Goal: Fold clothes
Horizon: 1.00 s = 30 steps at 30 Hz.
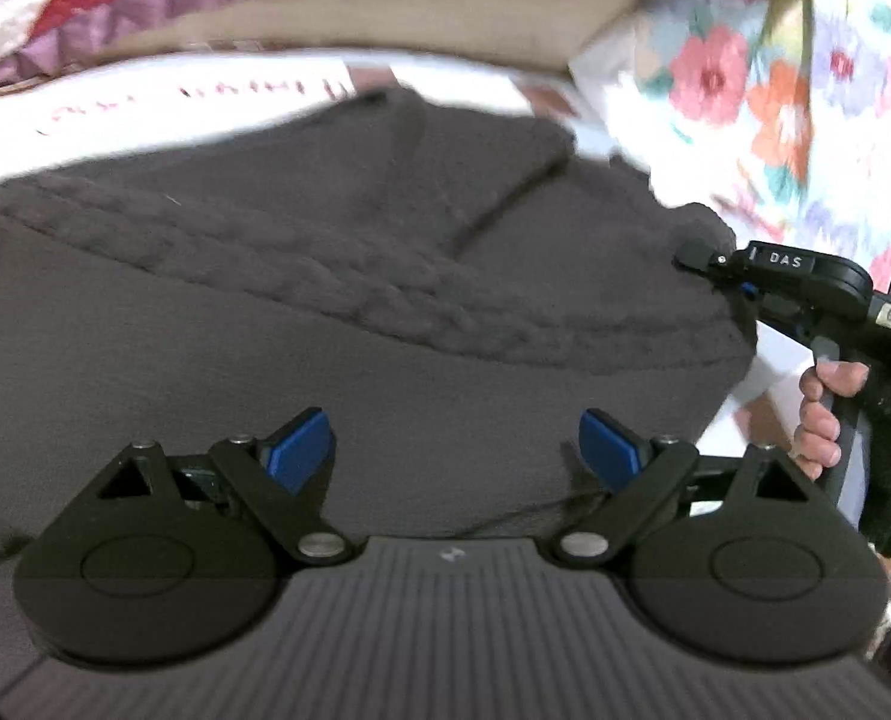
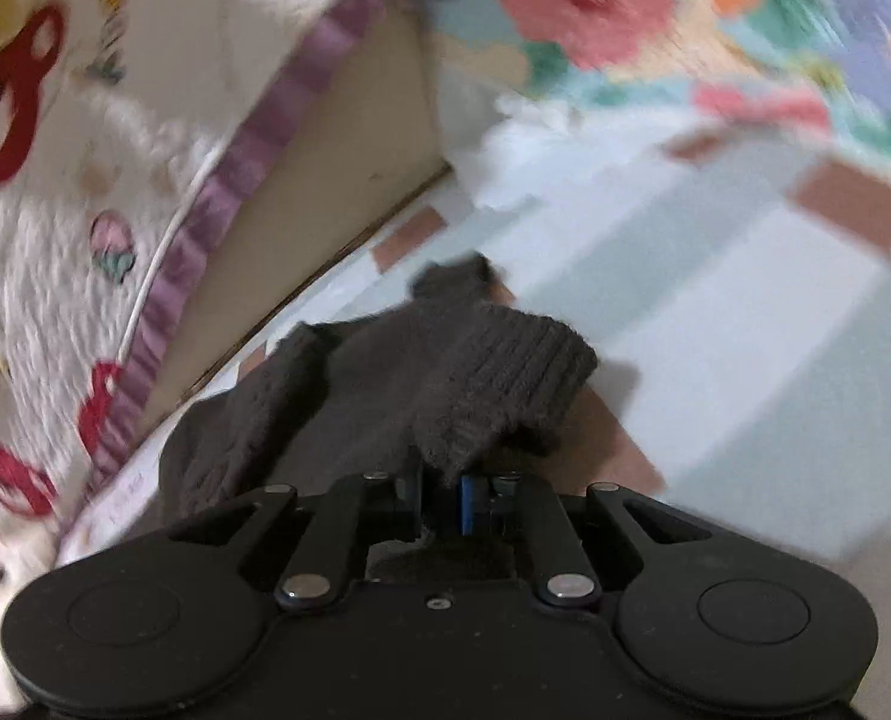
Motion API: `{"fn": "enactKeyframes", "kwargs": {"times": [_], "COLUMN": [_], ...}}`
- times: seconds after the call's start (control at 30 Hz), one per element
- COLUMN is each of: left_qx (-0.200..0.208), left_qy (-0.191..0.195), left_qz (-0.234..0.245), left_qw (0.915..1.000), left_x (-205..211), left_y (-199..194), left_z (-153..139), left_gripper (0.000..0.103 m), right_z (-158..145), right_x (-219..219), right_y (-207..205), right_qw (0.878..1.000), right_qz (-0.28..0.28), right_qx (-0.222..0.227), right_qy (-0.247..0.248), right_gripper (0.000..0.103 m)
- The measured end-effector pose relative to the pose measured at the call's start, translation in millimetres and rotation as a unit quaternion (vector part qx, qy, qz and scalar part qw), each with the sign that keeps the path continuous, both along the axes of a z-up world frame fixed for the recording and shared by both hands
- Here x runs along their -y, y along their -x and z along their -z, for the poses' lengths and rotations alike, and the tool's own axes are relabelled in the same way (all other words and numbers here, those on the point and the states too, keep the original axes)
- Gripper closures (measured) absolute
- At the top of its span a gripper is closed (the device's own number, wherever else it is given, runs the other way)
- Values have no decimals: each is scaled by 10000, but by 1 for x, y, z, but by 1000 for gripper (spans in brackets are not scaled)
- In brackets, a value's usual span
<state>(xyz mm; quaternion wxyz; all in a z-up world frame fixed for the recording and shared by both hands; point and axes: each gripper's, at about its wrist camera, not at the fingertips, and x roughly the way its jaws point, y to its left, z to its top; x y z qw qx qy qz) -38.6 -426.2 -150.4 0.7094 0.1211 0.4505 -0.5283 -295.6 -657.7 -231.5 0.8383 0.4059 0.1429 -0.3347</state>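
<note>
A dark grey knitted sweater (image 1: 337,276) lies spread over the pale sheet and fills most of the left wrist view. My left gripper (image 1: 454,450) hovers open just above its smooth lower part, blue pads apart with nothing between them. At the sweater's right edge my right gripper (image 1: 700,258) is held by a hand (image 1: 823,414), and its tip pinches the knit. In the right wrist view the right gripper (image 2: 460,495) is shut on a ribbed edge of the sweater (image 2: 493,384), which rises in a fold over the fingers.
A pale sheet (image 2: 715,312) with brown squares lies under the garment. A floral blanket (image 1: 793,78) sits at the right. A white quilt (image 2: 73,192) with red shapes and a purple border hangs at the left, beside a beige board (image 1: 349,12).
</note>
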Motion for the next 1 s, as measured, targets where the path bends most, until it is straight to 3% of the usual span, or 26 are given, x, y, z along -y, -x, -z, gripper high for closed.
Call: {"fn": "enactKeyframes", "kwargs": {"times": [0.13, 0.23, 0.3, 0.43, 0.53, 0.6, 0.63, 0.9, 1.0], "left_qx": [233, 142, 56, -282, -504, -635, -701, -1222, -1341], "left_qy": [60, 75, -15, 190, 373, 493, 553, 1030, 1097], "left_qz": [-327, -663, -899, -1316, -1348, -1340, -1335, -1297, -1290], "left_qw": [9992, 9977, 9959, 9907, 9889, 9877, 9870, 9786, 9764], "left_x": [-24, -38, -47, -68, -68, -67, -66, -59, -58], "left_y": [-31, -62, -81, -105, -107, -106, -106, -103, -102], "left_z": [-16, -17, -13, -11, -9, -7, -6, 2, 6], "left_gripper": [12, 12, 12, 12, 12, 12, 12, 12, 12], "right_z": [-50, -88, -91, -89, -54, -39, -37, -50, -49], "right_x": [-12, -41, -71, -129, -164, -180, -183, -176, -182], "right_y": [-34, -78, -107, -160, -179, -185, -185, -166, -173], "right_qw": [9949, 9781, 9626, 9203, 8923, 8801, 8818, 9309, 9244], "right_qz": [-777, -1773, -2432, -3631, -4041, -4076, -4023, -3275, -3415], "right_qx": [47, 67, -77, -458, -1256, -1726, -1756, -776, -815], "right_qy": [648, 1091, 1195, 1386, 1572, 1715, 1725, 1418, 1491], "right_gripper": [89, 89, 89, 90, 90, 89, 89, 89, 89]}}
